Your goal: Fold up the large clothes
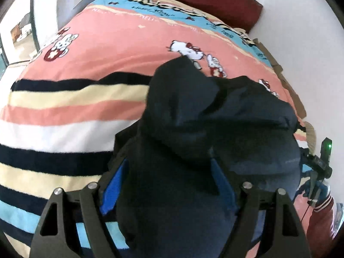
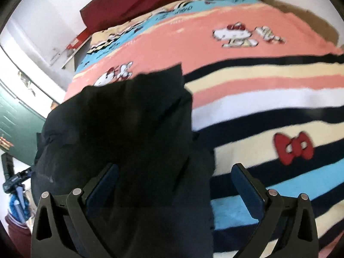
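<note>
The bed (image 1: 86, 68) carries a striped cartoon-cat blanket (image 2: 268, 111). A dark garment (image 1: 215, 118) is bunched over it, draped across both grippers. The left gripper (image 1: 169, 185) has its jaws spread, cloth heaped between them. The right gripper (image 2: 176, 185) is likewise spread wide, cloth covering its left finger.

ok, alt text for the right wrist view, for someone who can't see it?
A dark garment fills the left and centre, bunched between the right gripper's spread fingers. Behind it lies a bed with a pink, striped cartoon-cat cover and a dark red headboard.
</note>
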A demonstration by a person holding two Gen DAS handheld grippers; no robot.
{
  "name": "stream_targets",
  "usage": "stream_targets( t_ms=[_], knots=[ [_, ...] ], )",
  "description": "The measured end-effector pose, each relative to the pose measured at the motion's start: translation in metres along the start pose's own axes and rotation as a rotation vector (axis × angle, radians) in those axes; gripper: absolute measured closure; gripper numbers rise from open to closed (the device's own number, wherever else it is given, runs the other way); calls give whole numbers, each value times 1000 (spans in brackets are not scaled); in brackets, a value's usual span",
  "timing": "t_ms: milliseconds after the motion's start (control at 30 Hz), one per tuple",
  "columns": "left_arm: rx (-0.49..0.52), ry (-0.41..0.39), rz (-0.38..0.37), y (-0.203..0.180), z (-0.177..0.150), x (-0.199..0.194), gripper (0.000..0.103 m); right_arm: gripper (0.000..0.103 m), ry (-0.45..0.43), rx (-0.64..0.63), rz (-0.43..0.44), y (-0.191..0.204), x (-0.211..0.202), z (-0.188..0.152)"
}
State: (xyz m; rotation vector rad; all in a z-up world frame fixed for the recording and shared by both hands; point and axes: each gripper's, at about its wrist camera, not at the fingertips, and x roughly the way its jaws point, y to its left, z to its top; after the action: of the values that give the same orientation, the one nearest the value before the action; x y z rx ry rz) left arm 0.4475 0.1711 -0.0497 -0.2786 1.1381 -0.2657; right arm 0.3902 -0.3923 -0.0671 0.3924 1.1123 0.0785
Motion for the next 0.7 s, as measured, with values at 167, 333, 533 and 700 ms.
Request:
stream_targets(
  t_ms=[167, 333, 533, 700],
  knots=[
    [-73, 25, 33, 31, -7, 26, 0, 1, 102, 55, 9, -19, 37, -8],
    [-61, 40, 20, 34, -15, 51, 0, 1, 212, 134, 102, -35, 74, -15],
    [-234, 142, -227, 71, -29, 86, 0, 1, 258, 146, 273, -37, 101, -26],
    [-246, 117, -334, 75, -37, 90, 0, 0, 219, 130, 320, -39, 108, -29]
  ],
)
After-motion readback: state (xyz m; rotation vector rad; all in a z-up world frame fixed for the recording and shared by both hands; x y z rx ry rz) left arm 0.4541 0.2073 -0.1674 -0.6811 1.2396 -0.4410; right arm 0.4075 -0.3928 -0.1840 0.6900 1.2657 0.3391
